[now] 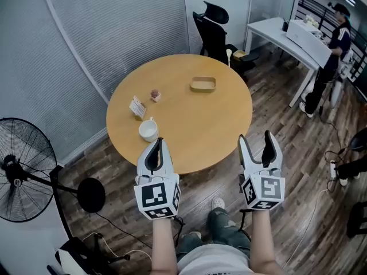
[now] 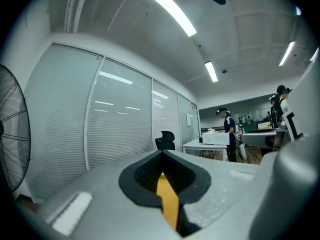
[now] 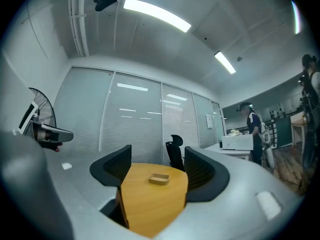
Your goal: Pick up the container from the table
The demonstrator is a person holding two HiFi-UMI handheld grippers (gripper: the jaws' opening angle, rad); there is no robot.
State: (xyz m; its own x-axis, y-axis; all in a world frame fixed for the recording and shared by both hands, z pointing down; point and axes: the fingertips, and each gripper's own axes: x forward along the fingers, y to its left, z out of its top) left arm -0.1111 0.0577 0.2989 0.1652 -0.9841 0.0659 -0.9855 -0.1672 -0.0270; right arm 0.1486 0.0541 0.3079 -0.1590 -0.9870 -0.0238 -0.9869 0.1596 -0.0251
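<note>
Both empty: right gripper (image 1: 256, 136) jaws wide, container (image 3: 159, 179) far ahead between them; left gripper (image 1: 157, 142) jaws together. Risks knocking container if closing early.

I hold my left hand-held gripper (image 1: 157, 146) out in front of me, pointing level, its jaws closed together on nothing. My right hand-held gripper (image 1: 256, 138) sits alongside, also level, jaws spread wide and empty. My left forearm (image 1: 164, 246) and right forearm (image 1: 262, 242) reach forward, roughly parallel.
</note>
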